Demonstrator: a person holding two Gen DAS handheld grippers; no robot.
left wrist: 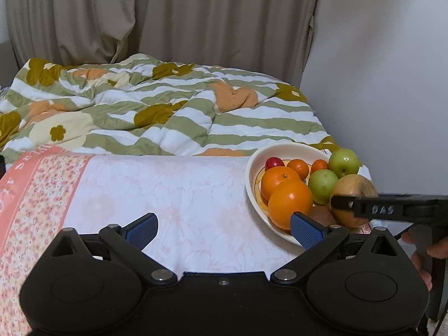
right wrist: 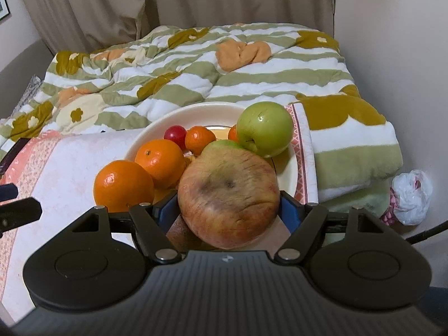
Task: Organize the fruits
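Right claw (right wrist: 224, 210) around a big red-and-yellow apple (right wrist: 228, 196), wide apart, one blue pad close at each side of it. Cannot tell if the pads press on the apple or only stand beside it. Apple wrinkled, with a dark spot on top, low at the near edge of the cream bowl (right wrist: 145, 137). Under the apple, a brown kiwi (right wrist: 179, 232), half hidden.

Left claw (left wrist: 224, 224) released, wide open, with nothing between its blue pads. Over the pink and white cloth (left wrist: 168, 190), just left of the bowl, right pad close to the nearest orange.

In the bowl, left of the apple, two big oranges (right wrist: 123, 186), touching each other. Behind them a small red fruit (right wrist: 175, 135) and a small mandarin (right wrist: 200, 140), with one more mandarin peeking out behind. At the back right a green apple (right wrist: 264, 131), up on the bowl's rim. Seen from the left claw, a second green apple (left wrist: 322, 186) behind the big apple.

Behind the bowl, a bed with a rumpled blanket (right wrist: 224, 84), green and white stripes with yellow and orange flowers. Beige curtain (right wrist: 196, 0) at the back. On the right, by the wall, a white plastic bag (right wrist: 411, 196).
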